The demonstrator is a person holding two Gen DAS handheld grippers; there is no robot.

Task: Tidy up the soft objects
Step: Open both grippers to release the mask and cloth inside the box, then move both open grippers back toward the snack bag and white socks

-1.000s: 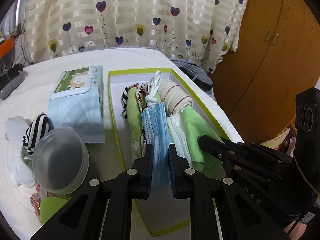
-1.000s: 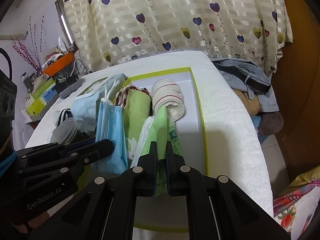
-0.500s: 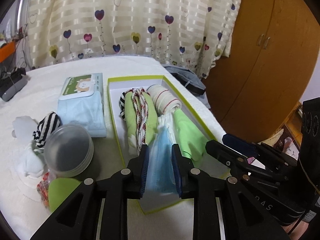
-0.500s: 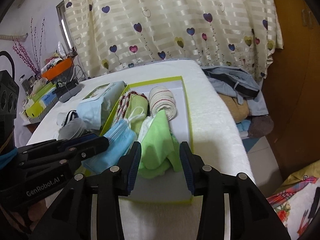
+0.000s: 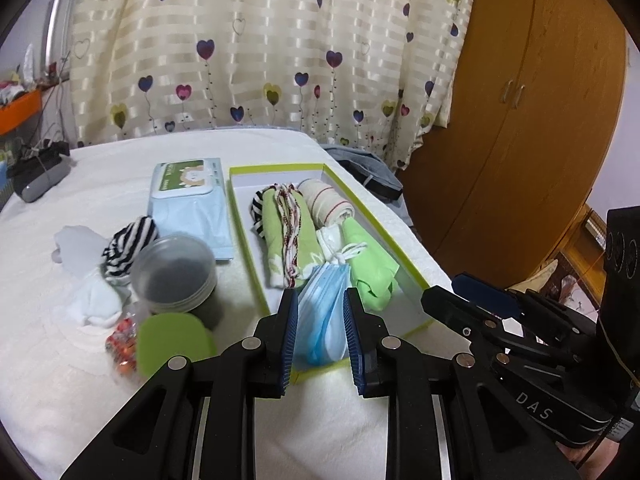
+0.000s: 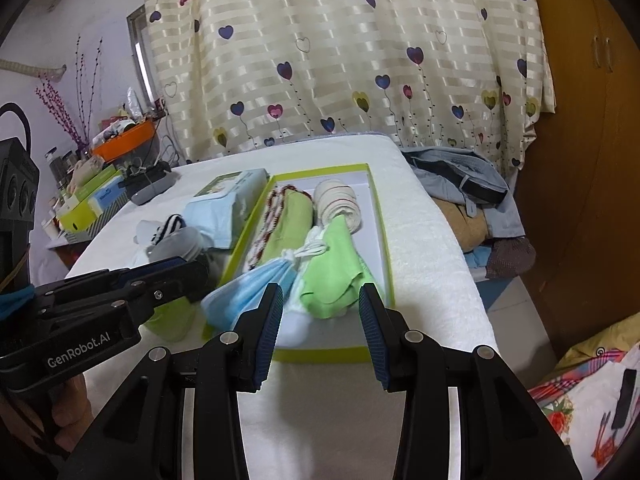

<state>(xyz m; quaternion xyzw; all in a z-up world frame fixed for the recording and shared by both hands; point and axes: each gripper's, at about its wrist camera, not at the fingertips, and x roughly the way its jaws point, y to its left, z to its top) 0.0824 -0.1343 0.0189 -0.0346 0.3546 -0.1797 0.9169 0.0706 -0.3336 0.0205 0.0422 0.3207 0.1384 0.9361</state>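
Blue masks between left claw

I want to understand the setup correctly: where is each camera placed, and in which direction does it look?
Left wrist: on the left gripper, looking along its open fingers at the blue masks in the box; the right gripper shows at right.
Right wrist: on the right gripper, open, facing the green cloth; the left gripper and a hand show at left.
Both share box, curtain.
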